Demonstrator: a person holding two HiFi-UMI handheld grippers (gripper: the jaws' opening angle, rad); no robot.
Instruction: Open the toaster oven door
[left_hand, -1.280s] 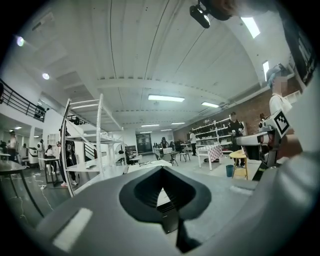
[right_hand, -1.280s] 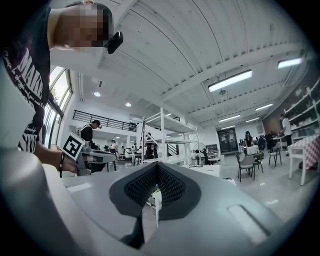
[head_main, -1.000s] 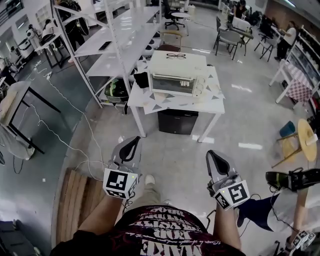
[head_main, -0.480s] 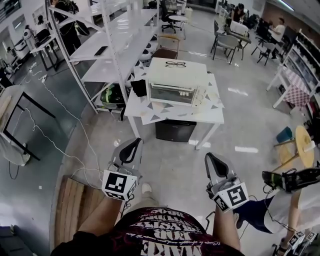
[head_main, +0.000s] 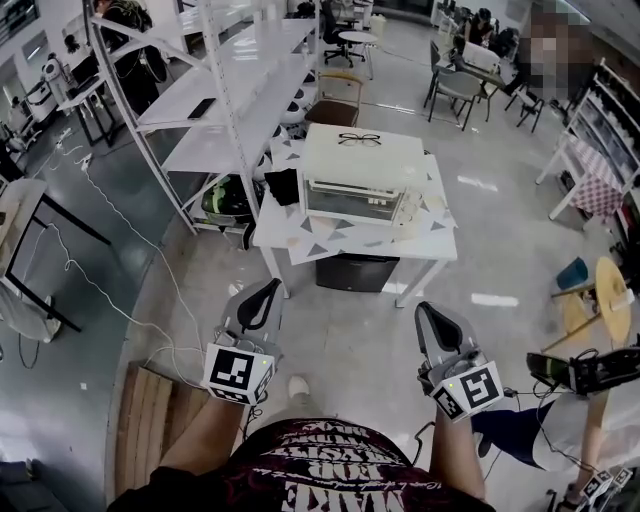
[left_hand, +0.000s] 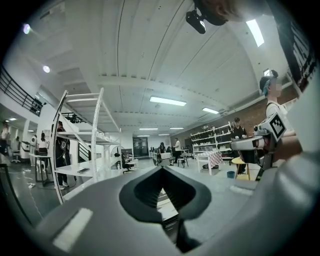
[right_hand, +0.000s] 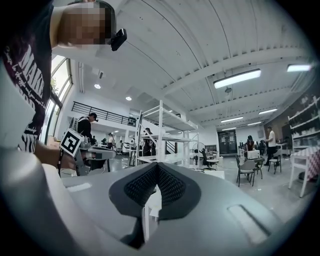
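Observation:
The white toaster oven stands on a small white table with a triangle pattern, well ahead of me across the floor. Its glass door faces me and is closed. A pair of glasses lies on its top. My left gripper and right gripper are held low in front of my body, far short of the table. Both are shut with nothing between their dark pads. In the left gripper view the left gripper points toward the hall, as does the right gripper in its own view.
A black box sits under the table. A tall white shelving rack runs along the left. A wooden pallet and a floor cable lie near left. A yellow stool and another person's gripper are at right.
The table and toaster oven sit slightly lower and look a bit larger in the head view, as I have stepped toward them. Both grippers keep their pose and stay shut.

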